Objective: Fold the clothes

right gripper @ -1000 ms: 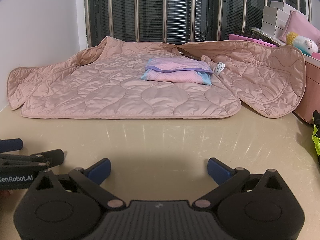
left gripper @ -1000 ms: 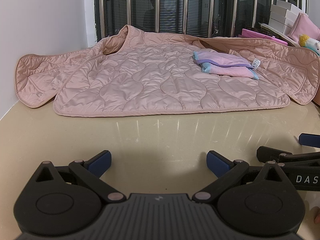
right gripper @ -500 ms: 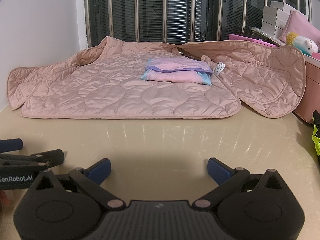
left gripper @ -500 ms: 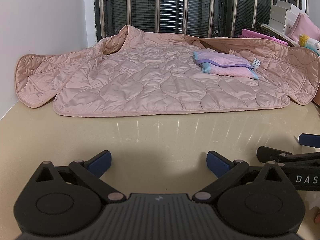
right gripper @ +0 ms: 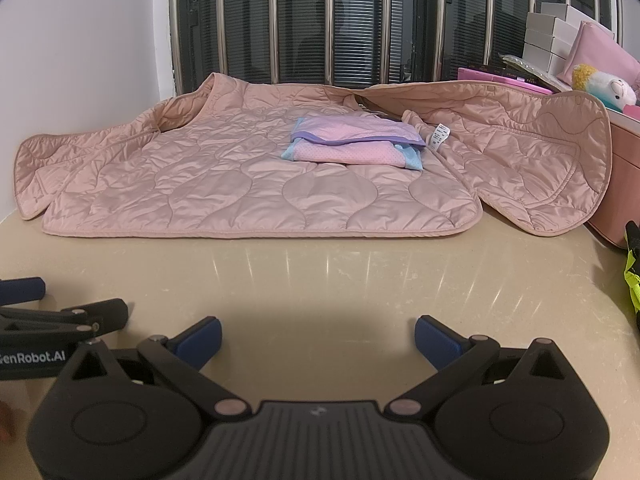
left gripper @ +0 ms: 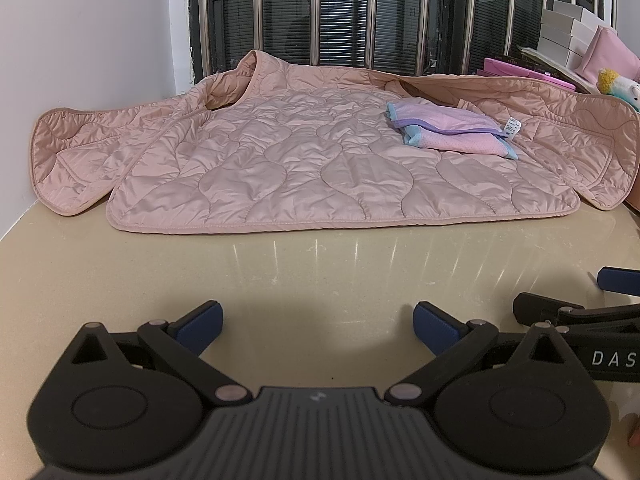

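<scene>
A pink quilted jacket [left gripper: 304, 164] lies spread open on the beige table [left gripper: 320, 272], its flaps out to both sides; it also shows in the right wrist view [right gripper: 256, 184]. A small folded pink and purple garment [left gripper: 448, 130] rests on the jacket's right part, also seen in the right wrist view [right gripper: 356, 142]. My left gripper [left gripper: 318, 322] is open and empty, low over the table in front of the jacket. My right gripper [right gripper: 318, 334] is open and empty, beside it to the right. Each gripper appears at the edge of the other's view.
A white wall [left gripper: 88, 40] stands at the left and a barred window [left gripper: 360, 12] behind. A pink box [right gripper: 616, 184], white boxes [right gripper: 548, 36] and a plush toy [right gripper: 600, 86] stand at the right. A neon yellow strap [right gripper: 632, 280] lies at the right table edge.
</scene>
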{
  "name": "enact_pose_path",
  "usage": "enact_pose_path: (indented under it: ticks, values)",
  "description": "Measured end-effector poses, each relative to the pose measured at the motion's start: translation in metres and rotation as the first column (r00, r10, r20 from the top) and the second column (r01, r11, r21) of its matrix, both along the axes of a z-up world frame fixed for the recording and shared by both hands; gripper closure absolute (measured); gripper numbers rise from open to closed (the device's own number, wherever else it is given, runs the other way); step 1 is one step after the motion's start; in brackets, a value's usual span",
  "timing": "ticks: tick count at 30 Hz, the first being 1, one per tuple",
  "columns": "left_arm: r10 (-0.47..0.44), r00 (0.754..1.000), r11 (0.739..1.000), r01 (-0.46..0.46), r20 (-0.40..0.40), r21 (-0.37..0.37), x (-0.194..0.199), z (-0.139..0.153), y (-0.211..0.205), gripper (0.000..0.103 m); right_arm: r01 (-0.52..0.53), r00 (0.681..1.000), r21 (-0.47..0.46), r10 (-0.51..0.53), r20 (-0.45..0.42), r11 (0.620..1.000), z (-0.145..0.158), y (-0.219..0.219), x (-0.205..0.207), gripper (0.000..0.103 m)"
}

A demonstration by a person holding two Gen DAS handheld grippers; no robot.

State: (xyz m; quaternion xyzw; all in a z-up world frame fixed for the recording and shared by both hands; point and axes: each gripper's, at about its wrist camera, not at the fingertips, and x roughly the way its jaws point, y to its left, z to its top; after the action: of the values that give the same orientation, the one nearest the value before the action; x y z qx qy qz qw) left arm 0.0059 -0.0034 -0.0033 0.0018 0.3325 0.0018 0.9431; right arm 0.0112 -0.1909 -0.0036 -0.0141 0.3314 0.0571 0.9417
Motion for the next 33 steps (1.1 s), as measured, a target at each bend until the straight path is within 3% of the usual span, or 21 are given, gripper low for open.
enact_pose_path:
  ticks: [24, 27, 32, 33]
  values:
    - [0.004, 1.0, 1.0, -0.004, -0.004, 0.007, -0.001, 0.002, 0.0, 0.001, -0.014, 1.0, -0.008, 0.014, -0.006, 1.0, 0.003, -0.002, 0.002, 0.0]
    - [0.014, 0.998, 0.998, -0.01, 0.054, -0.069, -0.011, 0.018, 0.01, 0.001, -0.052, 0.998, -0.014, 0.052, -0.021, 0.999, 0.007, -0.005, 0.002, 0.003]
    - [-0.017, 0.985, 0.983, 0.048, 0.174, -0.177, 0.004, 0.063, 0.019, 0.001, -0.007, 0.99, -0.01, 0.008, 0.14, 1.0, 0.059, -0.033, 0.002, 0.0]
    - [-0.023, 0.98, 0.98, 0.061, 0.198, -0.19, 0.01, 0.072, 0.019, 0.001, -0.022, 0.991, 0.018, 0.019, 0.135, 1.0, 0.071, -0.041, 0.014, 0.0]
